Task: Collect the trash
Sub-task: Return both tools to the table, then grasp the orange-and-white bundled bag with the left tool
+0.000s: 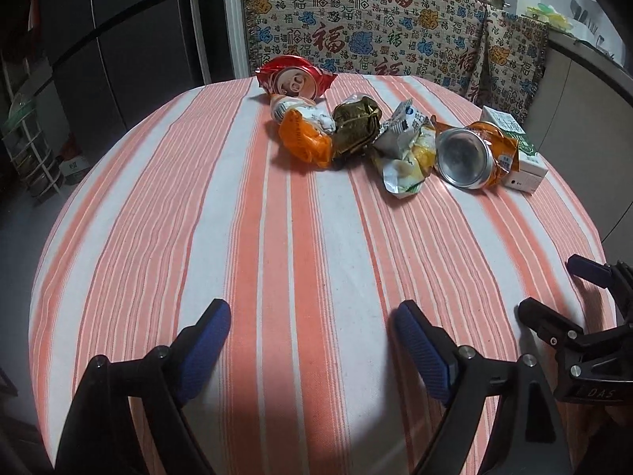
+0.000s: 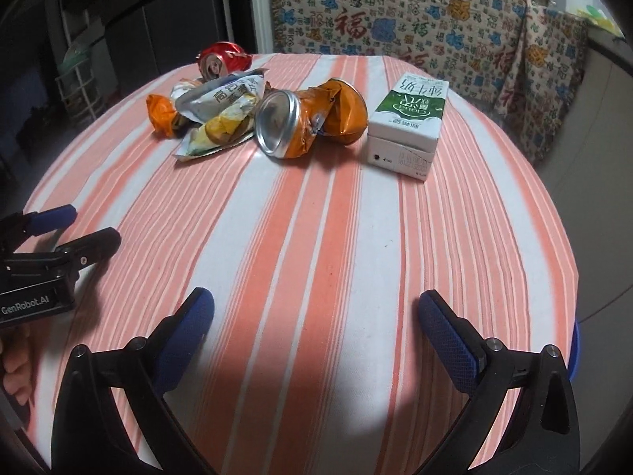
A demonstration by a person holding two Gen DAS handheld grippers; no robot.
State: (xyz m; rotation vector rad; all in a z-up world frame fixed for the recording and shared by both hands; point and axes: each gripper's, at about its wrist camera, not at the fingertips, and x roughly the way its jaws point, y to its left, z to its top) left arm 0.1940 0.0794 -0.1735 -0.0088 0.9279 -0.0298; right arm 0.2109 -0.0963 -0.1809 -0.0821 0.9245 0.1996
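Left tongs [image 1: 312,316] and right tongs [image 2: 316,308] agape, empty, angled down.

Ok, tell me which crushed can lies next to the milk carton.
The orange crushed can, silver end facing the cameras, beside the milk carton. The red can lies at the far edge.

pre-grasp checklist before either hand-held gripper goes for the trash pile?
1. Left hand-held gripper open, nothing between pads: ok.
2. Right hand-held gripper open, nothing between pads: ok.
3. Milk carton stands apart, with free sides for a grasp: ok.
4. Crushed orange can clear of wrappers: not ok, yellow wrapper touches it.
5. Red can reachable: cannot tell, it sits at the far edge.
6. Trash bin located: cannot tell.
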